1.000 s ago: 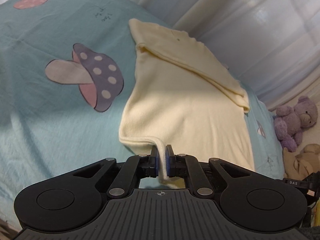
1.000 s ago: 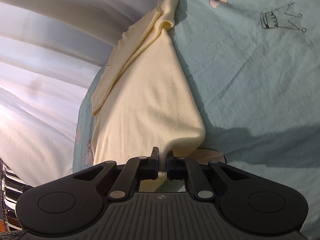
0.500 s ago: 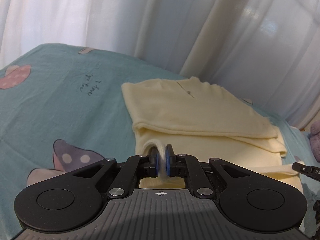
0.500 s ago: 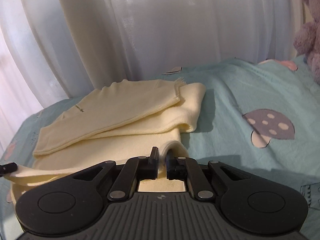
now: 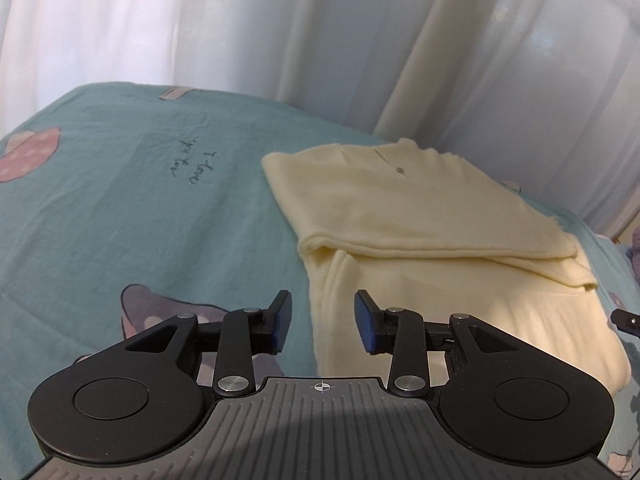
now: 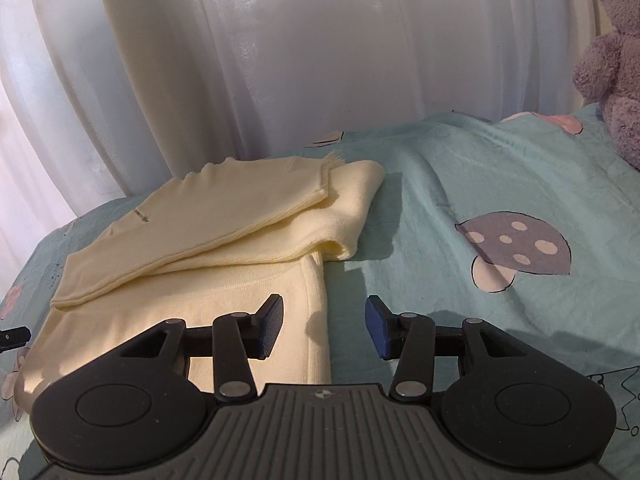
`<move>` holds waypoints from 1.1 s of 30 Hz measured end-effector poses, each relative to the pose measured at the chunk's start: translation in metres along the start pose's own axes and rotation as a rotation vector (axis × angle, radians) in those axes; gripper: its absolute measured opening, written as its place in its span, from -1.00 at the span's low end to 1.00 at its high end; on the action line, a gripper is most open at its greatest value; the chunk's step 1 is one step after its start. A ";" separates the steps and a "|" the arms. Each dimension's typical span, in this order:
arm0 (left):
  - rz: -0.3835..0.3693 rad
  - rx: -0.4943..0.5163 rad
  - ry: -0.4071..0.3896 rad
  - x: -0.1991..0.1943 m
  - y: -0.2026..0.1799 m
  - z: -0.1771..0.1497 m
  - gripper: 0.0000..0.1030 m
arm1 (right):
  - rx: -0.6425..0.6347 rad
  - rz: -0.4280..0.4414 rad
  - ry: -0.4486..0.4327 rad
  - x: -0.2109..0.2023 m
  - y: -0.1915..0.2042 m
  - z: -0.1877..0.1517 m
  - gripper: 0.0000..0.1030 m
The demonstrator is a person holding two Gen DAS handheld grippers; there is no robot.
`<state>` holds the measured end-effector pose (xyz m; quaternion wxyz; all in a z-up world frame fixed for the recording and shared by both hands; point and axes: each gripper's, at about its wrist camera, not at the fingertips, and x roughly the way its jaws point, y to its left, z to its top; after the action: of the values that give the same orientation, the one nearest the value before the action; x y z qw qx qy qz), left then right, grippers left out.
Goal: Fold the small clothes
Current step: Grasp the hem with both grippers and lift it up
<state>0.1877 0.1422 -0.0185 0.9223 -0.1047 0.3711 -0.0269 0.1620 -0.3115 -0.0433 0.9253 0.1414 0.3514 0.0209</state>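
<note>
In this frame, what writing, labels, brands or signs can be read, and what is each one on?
"I love you too": my best reading of the dark handwriting printed on the teal bedsheet, seen upside down from the left wrist view.
Small dark mark on the cream garment: too small to read.
Crosshair symbol, no text, on the left gripper body.
No brand names or numbers legible.

Left wrist camera sitting low over bedsheet [image 5: 120,208], facing curtain [image 5: 240,28], close behind cream garment [image 5: 420,216] left edge. Right wrist camera mirroring at right edge. Both views sharing garment, sheet, curtain.
</note>
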 end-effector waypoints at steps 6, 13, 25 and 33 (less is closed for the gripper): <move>-0.014 0.008 0.065 0.029 -0.007 0.002 -0.34 | -0.060 0.001 0.033 0.022 0.010 0.002 -0.16; -0.003 0.105 0.025 0.024 -0.020 0.002 -0.79 | -0.147 -0.030 0.038 0.031 0.027 0.005 -0.86; -0.054 0.153 0.091 0.043 -0.028 0.004 -0.66 | -0.154 -0.013 0.063 0.039 0.031 0.007 -0.84; -0.104 0.162 0.017 0.018 -0.032 0.034 -0.81 | -0.215 -0.002 -0.010 0.015 0.048 0.033 -0.88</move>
<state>0.2253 0.1147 -0.0003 0.9218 -0.0489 0.3697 -0.1057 0.1974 -0.2715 -0.0164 0.9369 0.0410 0.3425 0.0568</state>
